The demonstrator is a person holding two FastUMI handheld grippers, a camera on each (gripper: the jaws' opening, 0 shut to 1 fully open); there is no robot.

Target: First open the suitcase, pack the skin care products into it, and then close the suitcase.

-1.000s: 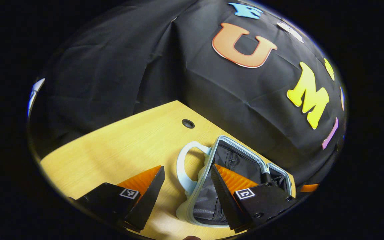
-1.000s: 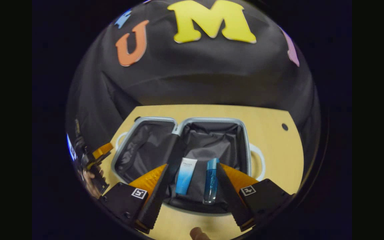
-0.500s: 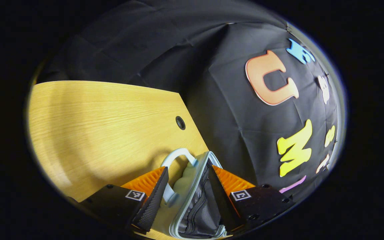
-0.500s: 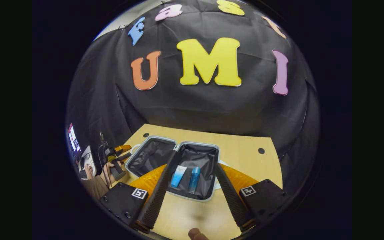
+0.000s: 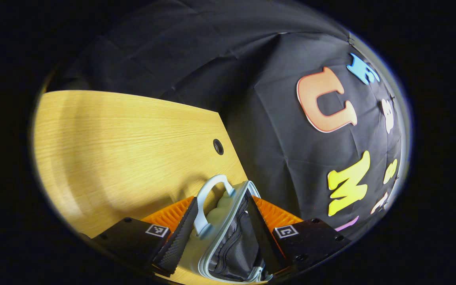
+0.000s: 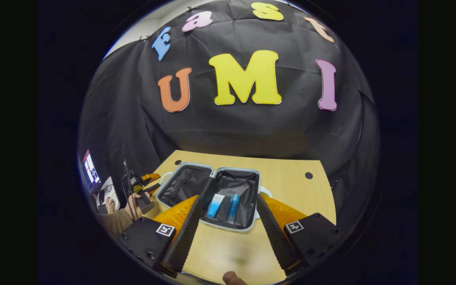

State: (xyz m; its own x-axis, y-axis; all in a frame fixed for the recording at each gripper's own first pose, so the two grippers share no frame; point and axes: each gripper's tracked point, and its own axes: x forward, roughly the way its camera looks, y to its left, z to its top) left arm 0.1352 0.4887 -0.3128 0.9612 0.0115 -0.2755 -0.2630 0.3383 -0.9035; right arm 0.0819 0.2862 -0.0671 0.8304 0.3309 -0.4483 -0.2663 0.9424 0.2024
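- While the suitcase (image 6: pixel 212 196) lies open on the table (image 6: pixel 287 178), the left gripper (image 5: pixel 219 233) straddles its left half's rim; contact unclear.
- Right gripper (image 6: pixel 228 233) hovers near, jaws spread, empty.
- Tube (image 6: pixel 215 206) and bottle (image 6: pixel 233 202) lie inside the right half.

two wedge-shaped fingers on the left gripper (image 5: pixel 219 233), ribbed on the outer faces, finely textured on the inner pads (image 5: pixel 176 243). matte black mounting blocks with small round screws, each bearing a square black-and-white marker. same build on the right gripper (image 6: pixel 228 229). farther off, a hand (image 6: pixel 133 200) in a brown sleeve (image 6: pixel 115 221), thin black cable alongside.
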